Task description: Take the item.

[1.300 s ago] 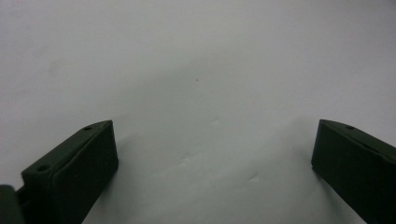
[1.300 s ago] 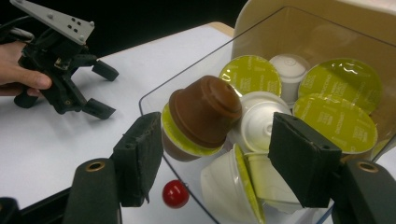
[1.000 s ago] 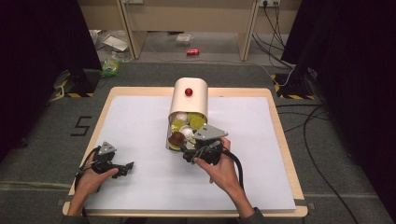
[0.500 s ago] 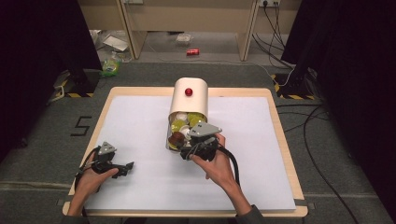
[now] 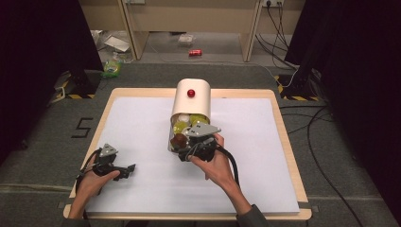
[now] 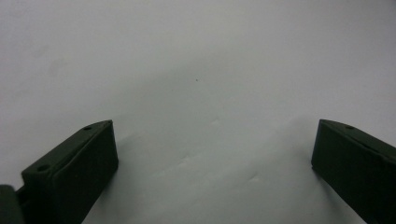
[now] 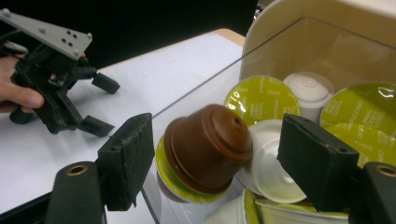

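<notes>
A cream container (image 5: 191, 101) with a red knob (image 5: 191, 93) lies on the white table, its clear-fronted mouth toward me and full of coffee capsules. My right gripper (image 5: 182, 150) is at that mouth. Its jaws have just been opening and now stand apart on either side of a brown capsule (image 7: 208, 147), with a gap at each pad. The brown capsule rests on a green-lidded capsule (image 7: 261, 98) among white ones (image 7: 308, 88). At the near left, my left gripper (image 5: 128, 169) rests open on the table with nothing between its jaws (image 6: 212, 135).
The white mat (image 5: 142, 123) covers a wooden-edged table (image 5: 288, 156). From the right gripper view, the left gripper (image 7: 100, 105) is seen across the mat. Cables (image 5: 326, 118) trail on the floor to the right, and litter (image 5: 195, 52) lies beyond the table.
The right gripper has edged slightly toward the container's mouth. The left hand and its gripper have stayed where they were.
</notes>
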`<control>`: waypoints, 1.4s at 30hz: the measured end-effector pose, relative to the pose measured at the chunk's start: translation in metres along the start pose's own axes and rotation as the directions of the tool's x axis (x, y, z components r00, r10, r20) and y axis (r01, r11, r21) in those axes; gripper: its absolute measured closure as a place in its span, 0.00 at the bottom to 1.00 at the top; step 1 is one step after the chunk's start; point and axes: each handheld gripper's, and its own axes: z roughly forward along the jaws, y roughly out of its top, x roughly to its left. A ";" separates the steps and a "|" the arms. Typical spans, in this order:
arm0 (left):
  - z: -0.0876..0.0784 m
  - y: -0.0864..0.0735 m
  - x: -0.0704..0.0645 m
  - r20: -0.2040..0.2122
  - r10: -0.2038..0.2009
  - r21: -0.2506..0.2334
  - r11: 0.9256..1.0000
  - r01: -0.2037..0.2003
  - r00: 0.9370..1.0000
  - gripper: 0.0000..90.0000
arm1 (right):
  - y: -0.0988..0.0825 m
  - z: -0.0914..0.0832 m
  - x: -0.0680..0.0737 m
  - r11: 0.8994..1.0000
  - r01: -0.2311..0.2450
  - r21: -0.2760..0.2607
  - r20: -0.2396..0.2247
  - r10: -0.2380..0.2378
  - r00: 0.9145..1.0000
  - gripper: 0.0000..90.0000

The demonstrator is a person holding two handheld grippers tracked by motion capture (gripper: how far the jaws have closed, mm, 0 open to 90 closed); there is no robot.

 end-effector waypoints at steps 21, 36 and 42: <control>0.000 0.000 0.000 0.000 -0.001 -0.001 1.000 0.001 1.000 0.00 | 0.001 0.012 0.011 0.999 0.042 0.021 0.016 -0.042 0.999 0.35; 0.000 0.000 0.000 -0.001 -0.001 -0.001 1.000 0.001 1.000 0.00 | 0.001 0.016 0.013 0.996 0.085 0.039 0.035 -0.087 0.996 0.42; 0.000 0.000 0.000 0.000 -0.001 -0.001 1.000 0.001 1.000 0.00 | 0.001 0.012 0.009 0.998 0.062 0.029 0.034 -0.063 0.997 0.46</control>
